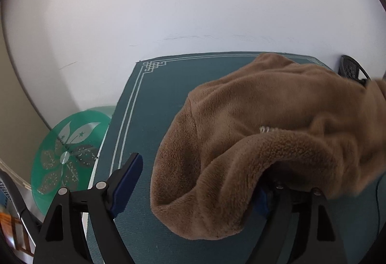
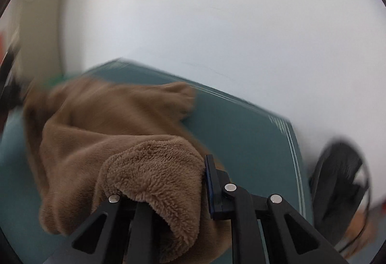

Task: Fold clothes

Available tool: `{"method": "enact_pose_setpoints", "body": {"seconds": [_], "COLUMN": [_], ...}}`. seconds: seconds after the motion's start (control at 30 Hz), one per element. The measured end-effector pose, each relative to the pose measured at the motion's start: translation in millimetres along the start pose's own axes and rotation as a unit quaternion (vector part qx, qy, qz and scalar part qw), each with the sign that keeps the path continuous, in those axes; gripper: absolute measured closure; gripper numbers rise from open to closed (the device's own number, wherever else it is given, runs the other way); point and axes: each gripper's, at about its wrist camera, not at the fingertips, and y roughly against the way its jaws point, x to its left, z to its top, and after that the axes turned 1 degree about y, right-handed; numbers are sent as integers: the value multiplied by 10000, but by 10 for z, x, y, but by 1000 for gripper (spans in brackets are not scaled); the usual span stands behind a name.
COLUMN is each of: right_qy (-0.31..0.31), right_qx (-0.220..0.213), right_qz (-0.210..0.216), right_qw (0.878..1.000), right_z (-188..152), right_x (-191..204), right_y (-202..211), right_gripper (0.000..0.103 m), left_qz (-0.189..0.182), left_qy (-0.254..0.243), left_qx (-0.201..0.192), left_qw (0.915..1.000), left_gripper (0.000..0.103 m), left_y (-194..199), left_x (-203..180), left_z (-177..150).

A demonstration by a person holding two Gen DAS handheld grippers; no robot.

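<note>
Left gripper (image 1: 195,182): pitched down toward the mat (image 1: 149,104), jaws wide. Left finger (image 1: 127,179) bare at 7 o'clock, blue pad showing, nothing on it. Right finger at 5 o'clock is under a fold of the fleece (image 1: 253,119); only its base shows. Fabric drapes over that finger and into the gap, but the pads aren't pinching it. No grip on this side.

Right gripper (image 2: 183,182): also pitched down, view motion-blurred. Jaws nearly together, clamped on a fleece (image 2: 154,167) corner. The right finger (image 2: 212,186) is visible at 6 o'clock with its blue pad edge against the pile; the left finger is buried under the bunched fabric. Held corner rises in a hump right at the fingers.

Fleece: brown, plush, crumpled, on the mat. In the left view it fills 3 to 5 o'clock, bulk running from the gripper out to the mat's far right corner; small pale stitching on it near 4 o'clock. In the right view it trails from the gripper toward 9–10 o'clock, far edge lying on the mat (image 2: 253,138).

Mat: teal, white double border, knot motif in the far left corner.

Past the mat: green disc (image 1: 65,155) with a flower print at 8 o'clock of the left view, off the mat's left edge. Dark mesh object (image 2: 337,182) at 4 o'clock of the right view, beyond the mat's right edge; can't tell what it is. White wall (image 1: 168,10) behind everything.
</note>
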Motion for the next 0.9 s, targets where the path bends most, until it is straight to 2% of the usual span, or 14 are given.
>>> {"method": "enact_pose_setpoints", "body": {"seconds": [0.13, 0.23, 0.3, 0.37, 0.4, 0.53, 0.6, 0.73, 0.83, 0.9], "right_qy": [-711, -726, -701, -731, -762, -836, -859, -936, -1044, -1125], "right_qx": [155, 175, 183, 171, 157, 4, -128, -485, -845, -1148], "right_qz": [9, 4, -14, -6, 1, 43, 74, 70, -18, -106], "right_qw": [9973, 9972, 9974, 9972, 9970, 9965, 9962, 9944, 9909, 9869], "right_z": [55, 57, -9, 11, -43, -81, -93, -101, -66, -43], "right_x": [-323, -264, -283, -221, -267, -276, -263, -251, -262, -270], "right_y": [-316, -497, -403, -404, -244, -3, 150, 528, 856, 1131], "right_gripper": [87, 87, 87, 87, 87, 87, 87, 87, 87, 87], "left_qz": [-52, -15, -93, -195, -241, -317, -330, -440, -547, -581], "left_qy": [-421, -831, -945, -1006, -988, -712, -440, 314, 820, 985], "left_qx": [15, -2, 20, 71, 102, -19, -186, -653, -1115, -1487], "left_qw": [9991, 9965, 9955, 9947, 9948, 9970, 9983, 9964, 9889, 9822], "left_gripper": [18, 18, 19, 34, 43, 70, 80, 81, 81, 81], "left_y": [-17, -42, -74, -109, -119, -24, 108, 491, 903, 1246], "left_x": [-120, -277, -354, -414, -427, -405, -344, -121, 45, 100], "left_z": [-82, -128, -131, -130, -124, -70, -8, 172, 299, 386]}}
